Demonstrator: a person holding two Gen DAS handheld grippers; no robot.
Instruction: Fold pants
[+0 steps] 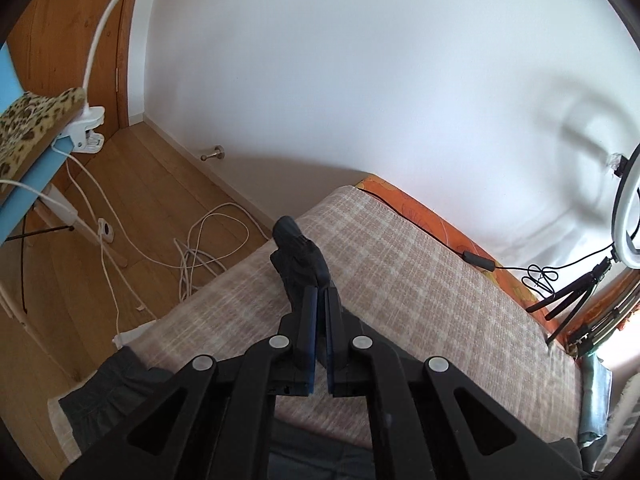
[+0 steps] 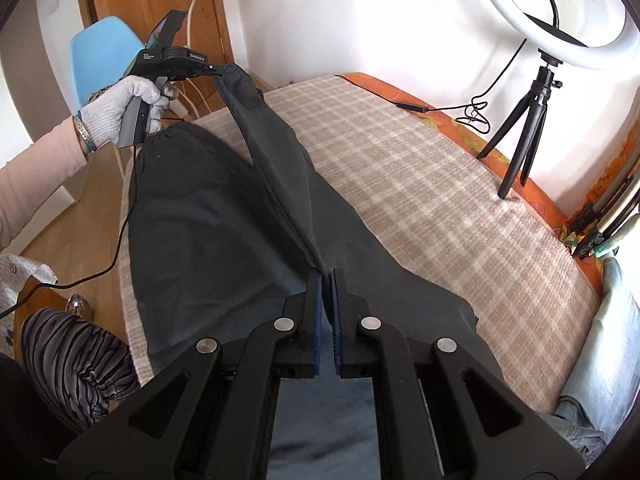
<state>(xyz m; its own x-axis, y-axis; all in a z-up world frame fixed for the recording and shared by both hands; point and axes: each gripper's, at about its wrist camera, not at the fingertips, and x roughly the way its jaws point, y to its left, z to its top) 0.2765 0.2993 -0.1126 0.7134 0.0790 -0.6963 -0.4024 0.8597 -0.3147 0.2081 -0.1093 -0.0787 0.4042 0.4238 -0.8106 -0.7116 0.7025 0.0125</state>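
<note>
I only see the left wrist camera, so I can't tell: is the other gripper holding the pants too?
Observer: Yes, the right gripper is shut on the pants too.
Operator: Are the pants all up in the air?
Observer: No. Only a ridge is lifted between the grippers; most lies on the checked blanket.
Operator: Who holds my gripper?
Observer: A hand in a white glove holds the left gripper.
</note>
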